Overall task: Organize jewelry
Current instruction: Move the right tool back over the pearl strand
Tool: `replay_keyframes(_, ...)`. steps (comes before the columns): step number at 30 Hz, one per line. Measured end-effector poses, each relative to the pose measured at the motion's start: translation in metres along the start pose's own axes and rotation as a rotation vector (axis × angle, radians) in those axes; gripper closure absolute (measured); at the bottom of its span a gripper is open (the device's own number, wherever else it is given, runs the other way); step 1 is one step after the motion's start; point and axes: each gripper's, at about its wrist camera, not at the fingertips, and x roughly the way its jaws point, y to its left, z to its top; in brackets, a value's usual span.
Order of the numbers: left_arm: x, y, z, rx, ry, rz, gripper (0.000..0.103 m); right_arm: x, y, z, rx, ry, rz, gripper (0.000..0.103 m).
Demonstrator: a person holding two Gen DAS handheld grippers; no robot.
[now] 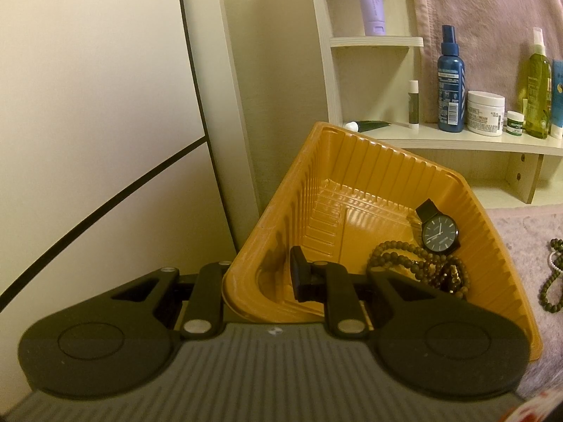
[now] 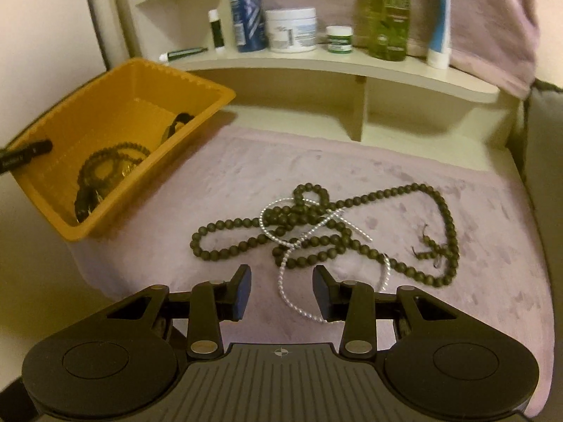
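My left gripper (image 1: 262,267) is shut on the near wall of the orange plastic tray (image 1: 352,161), one finger inside and the other hidden outside. The tray is tilted and holds a black watch (image 1: 440,234) and a dark bead bracelet (image 1: 404,256). In the right wrist view a long dark bead necklace (image 2: 352,225) lies tangled with a silvery pearl strand (image 2: 292,281) on the pink cloth (image 2: 475,281). My right gripper (image 2: 281,281) stands open just above the cloth, the near end of the pearl strand between its fingers, untouched. The tray (image 2: 105,225) sits to the left.
A cream shelf (image 2: 316,63) behind the cloth carries a blue spray bottle (image 2: 246,10), a white cream jar (image 2: 291,30), a small green jar (image 2: 338,38) and a green bottle (image 2: 387,10). A pink towel (image 2: 492,17) hangs at the back right. A grey cushion (image 2: 545,147) borders the right side.
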Motion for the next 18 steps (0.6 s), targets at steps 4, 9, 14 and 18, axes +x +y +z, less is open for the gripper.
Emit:
replay_keyframes(4,0.0,0.0,0.0,0.0,0.0,0.0,0.085,0.01,0.002,0.001,-0.002,0.02,-0.005,0.063)
replay_keyframes(9,0.0,0.0,0.0,-0.001,0.0,0.001,0.085,0.015,0.003,0.002,-0.008,0.042,-0.017,0.063)
replay_keyframes(14,0.0,0.0,0.0,0.0,0.0,0.001,0.085,0.019,0.004,0.003,-0.01,0.051,-0.026,0.064)
replay_keyframes(18,0.0,0.0,0.0,0.0,0.0,0.001,0.085,0.022,0.007,0.002,-0.028,0.053,-0.045,0.068)
